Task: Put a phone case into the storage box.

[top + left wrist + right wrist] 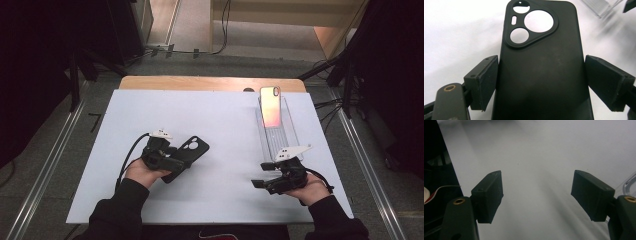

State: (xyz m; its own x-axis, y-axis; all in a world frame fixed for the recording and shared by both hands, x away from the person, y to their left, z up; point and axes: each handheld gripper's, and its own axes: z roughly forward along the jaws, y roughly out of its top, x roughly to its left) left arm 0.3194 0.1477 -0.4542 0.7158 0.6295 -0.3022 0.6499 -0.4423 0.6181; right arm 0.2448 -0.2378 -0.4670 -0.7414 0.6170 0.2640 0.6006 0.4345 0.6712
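White tabletop (215,130): left hand-held gripper (541,82) clamps a black phone case (541,62); right hand-held gripper (537,195) gapes, grasping nothing, near a clear tray (290,135).

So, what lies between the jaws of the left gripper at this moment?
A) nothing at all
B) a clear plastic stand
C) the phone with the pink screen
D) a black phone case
D: in the left gripper view the black phone case, with its camera cut-outs, sits between the two jaws of the left gripper, while the phone rests apart on the clear stand.
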